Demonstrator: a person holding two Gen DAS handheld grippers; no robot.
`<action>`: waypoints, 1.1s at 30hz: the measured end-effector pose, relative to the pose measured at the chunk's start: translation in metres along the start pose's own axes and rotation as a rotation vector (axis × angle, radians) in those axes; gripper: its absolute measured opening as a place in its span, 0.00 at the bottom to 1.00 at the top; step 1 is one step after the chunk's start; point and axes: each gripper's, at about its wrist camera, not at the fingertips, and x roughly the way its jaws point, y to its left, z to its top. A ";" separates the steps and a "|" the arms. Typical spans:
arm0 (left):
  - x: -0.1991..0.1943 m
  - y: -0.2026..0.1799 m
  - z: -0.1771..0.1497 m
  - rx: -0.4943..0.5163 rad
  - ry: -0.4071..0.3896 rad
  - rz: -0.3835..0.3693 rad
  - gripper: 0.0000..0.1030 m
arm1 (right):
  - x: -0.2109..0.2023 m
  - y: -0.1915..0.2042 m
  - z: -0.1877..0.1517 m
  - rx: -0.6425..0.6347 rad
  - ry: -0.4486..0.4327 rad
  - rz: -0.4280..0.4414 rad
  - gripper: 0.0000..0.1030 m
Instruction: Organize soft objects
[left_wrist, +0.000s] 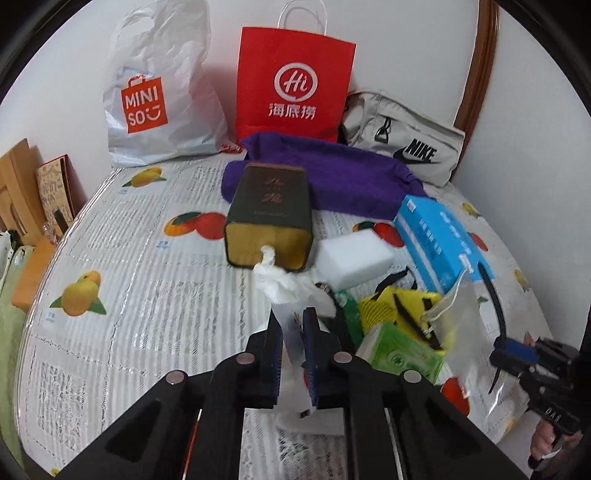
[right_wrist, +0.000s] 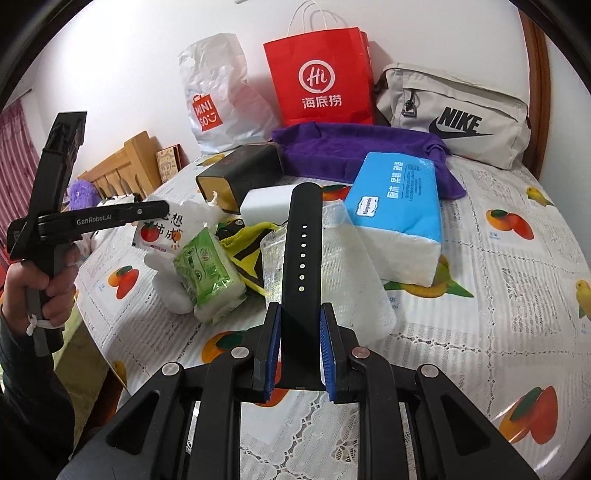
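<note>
My left gripper (left_wrist: 293, 317) is shut on a white plastic bag (left_wrist: 284, 288) with a knotted top; its jaws pinch the bag just in front of a dark tin box (left_wrist: 269, 214). In the right wrist view the same gripper (right_wrist: 166, 206), held by a hand, reaches in from the left onto that tomato-printed bag (right_wrist: 162, 229). My right gripper (right_wrist: 300, 310) is shut on a black watch strap (right_wrist: 301, 251) that stands up between its blue pads. Behind the strap lie a clear plastic bag (right_wrist: 354, 277), a green tissue pack (right_wrist: 208, 273) and a yellow mesh bag (right_wrist: 251, 240).
On the fruit-print tablecloth (right_wrist: 498, 314) lie a blue tissue pack (right_wrist: 399, 206), a white sponge block (right_wrist: 266, 199) and a purple towel (right_wrist: 351, 147). A Miniso bag (left_wrist: 159, 103), a red paper bag (left_wrist: 295, 88) and a grey Nike bag (left_wrist: 406, 136) stand against the wall.
</note>
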 end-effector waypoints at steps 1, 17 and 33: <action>-0.001 0.002 -0.002 -0.002 0.000 -0.004 0.10 | -0.001 0.000 0.000 -0.002 -0.001 -0.001 0.20; 0.016 -0.006 -0.023 -0.024 0.041 -0.126 0.08 | -0.008 -0.004 -0.008 -0.015 0.026 -0.065 0.20; -0.014 0.027 -0.011 -0.102 -0.035 -0.086 0.08 | -0.015 -0.036 -0.020 0.044 0.078 -0.150 0.20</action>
